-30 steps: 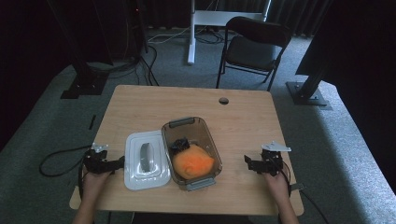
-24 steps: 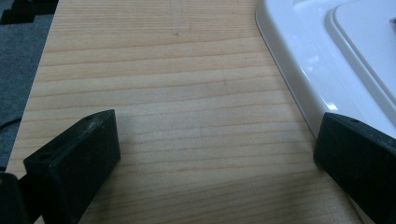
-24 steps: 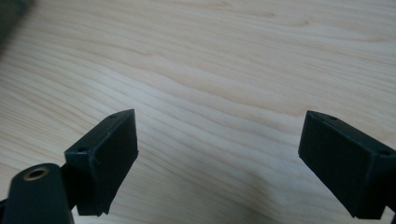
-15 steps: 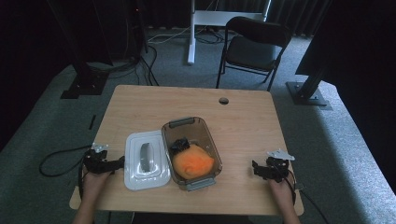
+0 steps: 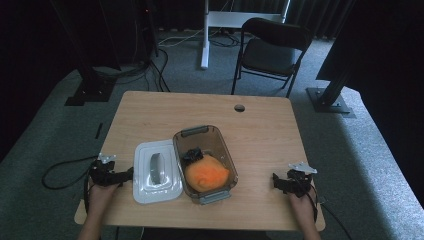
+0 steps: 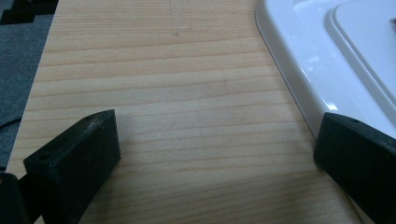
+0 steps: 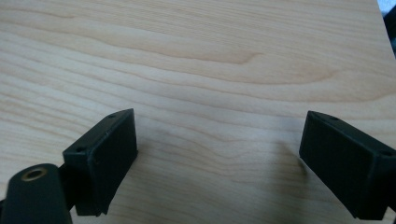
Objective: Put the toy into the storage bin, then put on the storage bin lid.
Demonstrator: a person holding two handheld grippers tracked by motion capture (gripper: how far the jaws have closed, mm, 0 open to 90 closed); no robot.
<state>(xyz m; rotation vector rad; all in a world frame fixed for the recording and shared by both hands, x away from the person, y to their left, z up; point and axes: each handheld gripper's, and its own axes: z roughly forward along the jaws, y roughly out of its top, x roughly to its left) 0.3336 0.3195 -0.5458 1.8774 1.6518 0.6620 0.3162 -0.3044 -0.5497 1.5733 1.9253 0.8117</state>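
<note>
A clear plastic container [image 5: 228, 150] stands at the table's middle front, holding an orange soft thing [image 5: 206, 173] and a small black object [image 5: 192, 155]. Its white lid [image 5: 155, 171] lies flat just left of it, and the lid's edge [image 6: 299, 74] reaches into the left gripper view. My left gripper [image 5: 127, 174] rests low on the table beside the lid, open with nothing between its jaws [image 6: 217, 154]. My right gripper [image 5: 276, 181] sits near the front right edge, open over bare wood [image 7: 219, 154], well apart from the container.
The wooden table [image 5: 260, 130] has a round cable hole [image 5: 239, 107] at the back. A dark chair [image 5: 272, 47] and a white desk leg [image 5: 205, 35] stand beyond it. Black stands [image 5: 330, 85] flank the table on grey carpet.
My right gripper has drawn back toward the front right edge of the table. The left gripper, lid and container have stayed put.
</note>
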